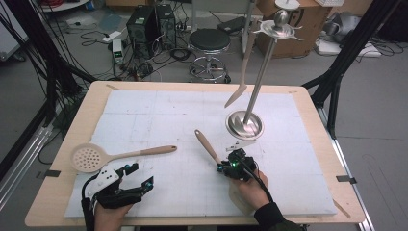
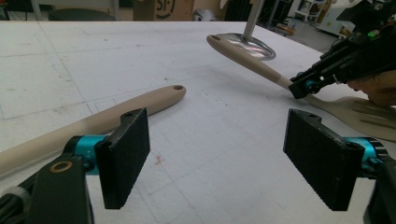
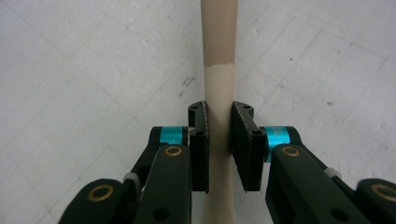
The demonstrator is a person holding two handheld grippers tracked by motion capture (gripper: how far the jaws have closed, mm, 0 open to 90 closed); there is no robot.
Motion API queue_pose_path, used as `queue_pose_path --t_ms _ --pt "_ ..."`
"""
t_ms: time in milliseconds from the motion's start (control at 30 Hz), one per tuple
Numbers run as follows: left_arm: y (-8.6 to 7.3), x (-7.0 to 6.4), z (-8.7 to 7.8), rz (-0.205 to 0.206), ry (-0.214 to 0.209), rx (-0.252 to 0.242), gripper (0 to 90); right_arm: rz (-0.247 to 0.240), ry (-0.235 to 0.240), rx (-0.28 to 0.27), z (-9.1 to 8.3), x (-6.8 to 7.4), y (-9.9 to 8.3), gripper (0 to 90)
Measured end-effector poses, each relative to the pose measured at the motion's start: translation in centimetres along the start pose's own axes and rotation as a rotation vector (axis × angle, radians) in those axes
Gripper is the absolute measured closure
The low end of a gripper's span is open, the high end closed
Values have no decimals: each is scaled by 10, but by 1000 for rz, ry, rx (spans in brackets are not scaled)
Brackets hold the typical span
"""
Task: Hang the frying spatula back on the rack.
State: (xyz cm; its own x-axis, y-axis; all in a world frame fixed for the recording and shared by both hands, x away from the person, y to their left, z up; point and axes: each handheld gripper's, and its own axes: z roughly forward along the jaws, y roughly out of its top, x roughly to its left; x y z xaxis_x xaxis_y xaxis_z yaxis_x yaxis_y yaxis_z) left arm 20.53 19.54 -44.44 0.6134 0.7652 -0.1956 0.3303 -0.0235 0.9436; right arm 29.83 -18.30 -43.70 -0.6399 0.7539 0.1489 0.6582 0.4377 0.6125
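Note:
A beige slotted turner lies on the white mat point(image 1: 159, 115), its handle point(image 1: 207, 143) pointing away from me. My right gripper point(image 1: 230, 166) is shut on the handle's lower part point(image 3: 219, 60), one jaw on each side point(image 3: 219, 140). The turner's slotted blade point(image 2: 369, 116) rests on the mat by the hand. A beige skimmer point(image 1: 89, 158) lies at the left, its handle point(image 2: 140, 109) running right. My left gripper point(image 1: 137, 182) hovers open just in front of that handle, nothing between its pads point(image 2: 224, 158). It looks across at the right gripper point(image 2: 336, 65).
A metal utensil stand point(image 1: 244, 124) with a round base and tall pole stands behind the right gripper. A beige spatula point(image 1: 243, 77) hangs from its top hooks point(image 1: 276, 28). Beyond the far table edge are a stool point(image 1: 210, 43), computer boxes and cables.

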Motion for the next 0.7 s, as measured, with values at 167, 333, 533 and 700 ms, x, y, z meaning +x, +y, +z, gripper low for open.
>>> queue_pose_path --t_ms 167,333,533,700 --pt "0 0 1 3 0 6 234 -22 -7 23 3 1 1 775" --pt "0 -1 1 4 0 7 235 -37 -7 39 6 1 3 760" --pt "0 -1 1 6 0 8 236 -80 -54 34 6 8 2 781" --pt "-1 1 0 -1 3 3 236 -10 -1 23 4 -1 2 787"
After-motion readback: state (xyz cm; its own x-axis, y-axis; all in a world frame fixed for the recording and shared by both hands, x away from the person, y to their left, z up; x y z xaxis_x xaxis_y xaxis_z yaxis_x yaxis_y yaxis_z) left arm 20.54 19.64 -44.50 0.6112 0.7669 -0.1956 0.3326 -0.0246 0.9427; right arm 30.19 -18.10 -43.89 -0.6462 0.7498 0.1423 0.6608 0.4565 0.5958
